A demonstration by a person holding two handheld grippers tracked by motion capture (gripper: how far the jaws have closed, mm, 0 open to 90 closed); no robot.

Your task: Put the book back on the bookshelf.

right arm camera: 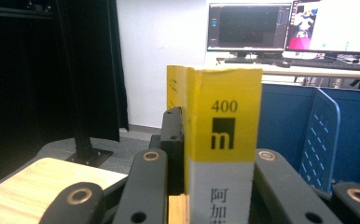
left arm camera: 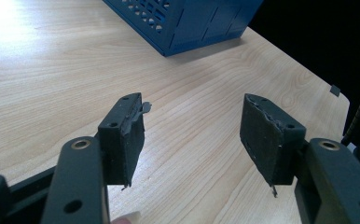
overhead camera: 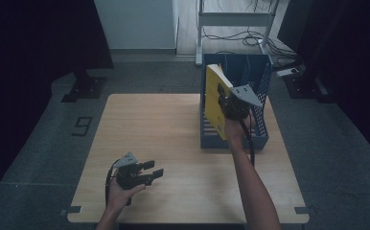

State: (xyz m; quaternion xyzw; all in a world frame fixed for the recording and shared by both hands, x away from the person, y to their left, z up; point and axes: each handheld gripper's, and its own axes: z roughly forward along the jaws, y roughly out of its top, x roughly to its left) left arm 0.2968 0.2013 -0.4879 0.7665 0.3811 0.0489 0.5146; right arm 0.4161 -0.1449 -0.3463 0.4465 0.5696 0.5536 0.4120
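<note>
High view: a yellow book (overhead camera: 215, 100) stands tilted at the left side of a blue file rack (overhead camera: 262, 76), which sits at the far right of the wooden tabletop (overhead camera: 173, 139). The right gripper (overhead camera: 228, 103) clamps the book near its upper edge. The rack's dividers run front to back; the book is all that can be made out in it. The left gripper (overhead camera: 156, 171) rests at the near left of the tabletop, well apart from the rack, jaws spread and holding nothing.

Left gripper view: the two black pads (left arm camera: 124, 137) stand wide apart over bare wood; a corner of the perforated blue rack (left arm camera: 187, 21) lies beyond.

Right gripper view: the book's spine (right arm camera: 222, 140) fills the gap between the jaws, yellow above with "400" and a black "m" square, grey-white below with dark characters. A blue divider (right arm camera: 320, 135) rises to its right.
</note>
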